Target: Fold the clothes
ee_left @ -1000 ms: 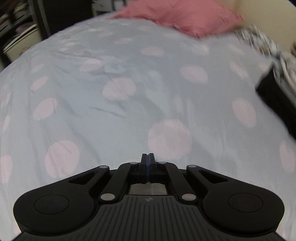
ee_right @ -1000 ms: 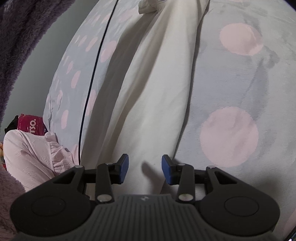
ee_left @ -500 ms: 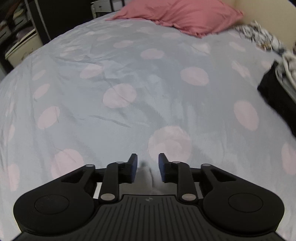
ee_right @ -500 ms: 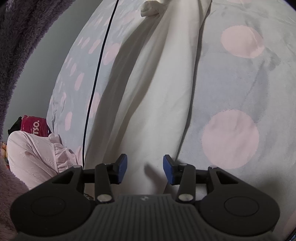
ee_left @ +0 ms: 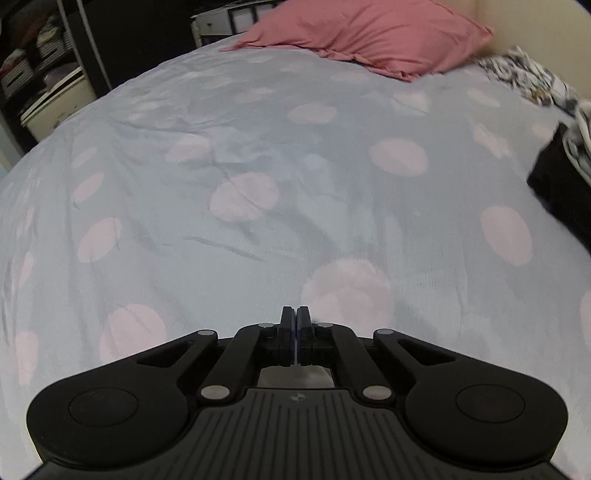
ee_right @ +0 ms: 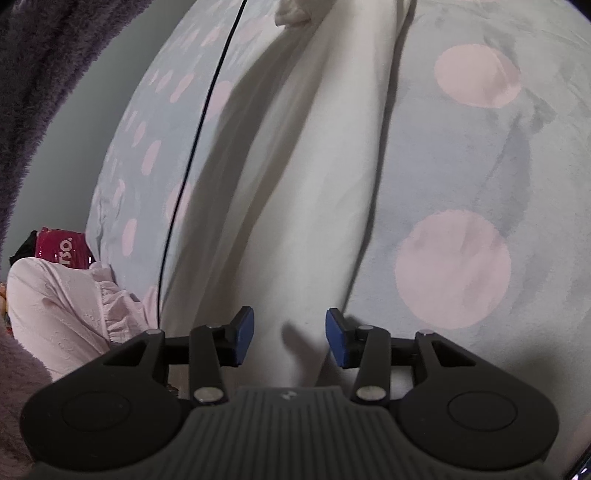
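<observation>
left wrist view: we see the left gripper [ee_left: 296,317] with its jaws pressed together above the pale blue bedspread [ee_left: 332,122] printed with pink dots. a patch of pale fabric shows in the window just behind the closed fingers; we cannot tell whether it is pinched between them. far ahead of the gripper lies a pink pillow [ee_left: 373,35]; ahead and to its right sit a black-and-white patterned heap [ee_left: 524,75] and a black garment [ee_left: 561,192] at the bed's edge.

right wrist view: we see the right gripper [ee_right: 290,338] with its blue-padded fingers [ee_right: 244,334] spread apart, holding nothing. the cream garment [ee_right: 314,166] lies on the bedspread as a long strip, running from between the open fingers away ahead of the gripper, its far end bunched near the top edge. a thin black cable [ee_right: 192,162] crosses the bedspread just left of the garment. to the gripper's left we note a pale pink ruffled garment [ee_right: 59,306] and a red package [ee_right: 62,247] beyond it.
</observation>
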